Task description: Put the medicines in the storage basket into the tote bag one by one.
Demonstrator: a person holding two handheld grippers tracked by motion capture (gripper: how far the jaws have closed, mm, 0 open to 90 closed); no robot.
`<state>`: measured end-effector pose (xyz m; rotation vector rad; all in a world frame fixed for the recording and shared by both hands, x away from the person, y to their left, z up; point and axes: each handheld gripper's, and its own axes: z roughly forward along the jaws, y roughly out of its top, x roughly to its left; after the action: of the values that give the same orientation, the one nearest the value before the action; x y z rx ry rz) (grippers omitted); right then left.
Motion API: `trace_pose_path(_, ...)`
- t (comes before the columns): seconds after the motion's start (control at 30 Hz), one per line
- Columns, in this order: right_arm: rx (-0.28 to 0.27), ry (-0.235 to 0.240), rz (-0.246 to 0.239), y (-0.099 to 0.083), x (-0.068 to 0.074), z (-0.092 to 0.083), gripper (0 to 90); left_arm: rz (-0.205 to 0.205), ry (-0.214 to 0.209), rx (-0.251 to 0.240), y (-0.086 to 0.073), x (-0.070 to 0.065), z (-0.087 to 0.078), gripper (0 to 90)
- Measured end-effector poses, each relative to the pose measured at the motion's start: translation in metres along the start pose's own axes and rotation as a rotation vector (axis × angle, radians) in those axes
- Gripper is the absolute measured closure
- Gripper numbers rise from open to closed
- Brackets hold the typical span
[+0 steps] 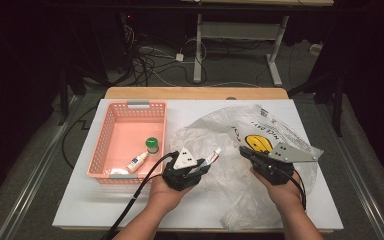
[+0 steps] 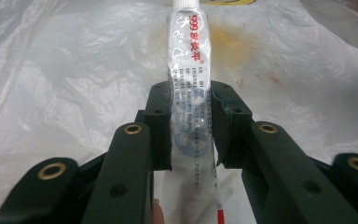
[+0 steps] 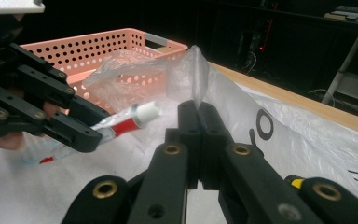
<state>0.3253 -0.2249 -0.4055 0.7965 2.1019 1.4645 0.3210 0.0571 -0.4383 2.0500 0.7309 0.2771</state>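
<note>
A white tube [image 2: 189,70] with red print and a white cap sits between the jaws of my left gripper [image 2: 191,126], which is shut on its lower body. In the high view the tube [image 1: 213,156] sticks out of the left gripper [image 1: 202,166] over a crumpled clear plastic bag [image 1: 240,130] with a yellow smiley print. My right gripper [image 1: 245,151] is shut on a fold of that bag. In the right gripper view its jaws [image 3: 199,135] pinch the raised bag film [image 3: 193,77], with the left gripper [image 3: 81,126] and the tube [image 3: 130,120] close by on the left.
A pink perforated basket [image 1: 130,107] stands left of the bag on the white tabletop [image 1: 105,205]. It holds a green-capped jar [image 1: 152,145] and a small white bottle [image 1: 136,162]. Table legs and cables lie on the floor beyond the far wooden edge.
</note>
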Motion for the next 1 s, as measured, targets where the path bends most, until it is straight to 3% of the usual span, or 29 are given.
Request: trace_pose_path(1.0, -0.025, -0.002, 0.006, 0.004, -0.002, -0.001, 90.0, -0.023, 0.013, 0.017, 0.011, 0.008, 0.041, 69.3)
